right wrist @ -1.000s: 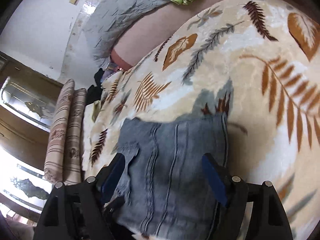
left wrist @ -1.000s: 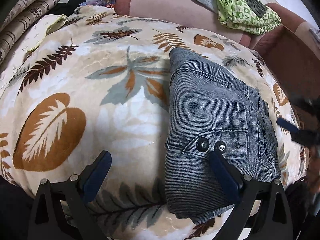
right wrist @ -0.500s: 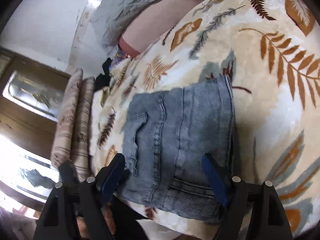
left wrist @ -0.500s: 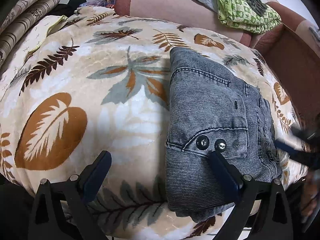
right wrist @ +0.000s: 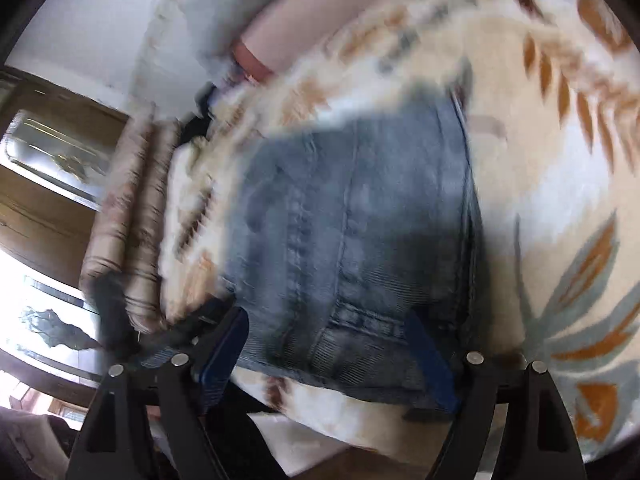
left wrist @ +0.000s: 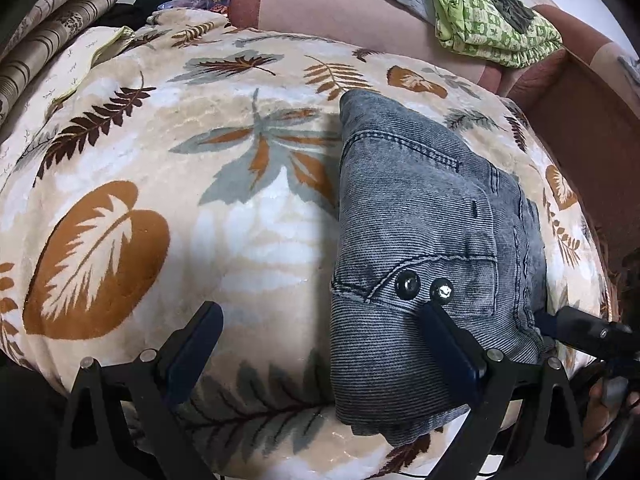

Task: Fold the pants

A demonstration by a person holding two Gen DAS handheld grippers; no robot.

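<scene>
The right tongs (right wrist: 328,344) have come back to the near edge of the folded jeans (left wrist: 420,240) on the bed blanket (left wrist: 240,240). Both tongs are wide and hold nothing; the left tongs (left wrist: 320,344) hover. The fold looks nearly finished.

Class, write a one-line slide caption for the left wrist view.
Folded grey jeans lie on a leaf-print blanket, open left tongs hovering at the near edge.

Sharp and evenly lit from the left wrist, soft shadow falling left of the folded pants (left wrist: 416,216) onto the blanket (left wrist: 160,184). Heavy barrel bending and black corners all round. Badly motion-smeared from the right wrist, denim (right wrist: 352,216) streaked, window glare (right wrist: 24,264) blown white at left edge.
</scene>
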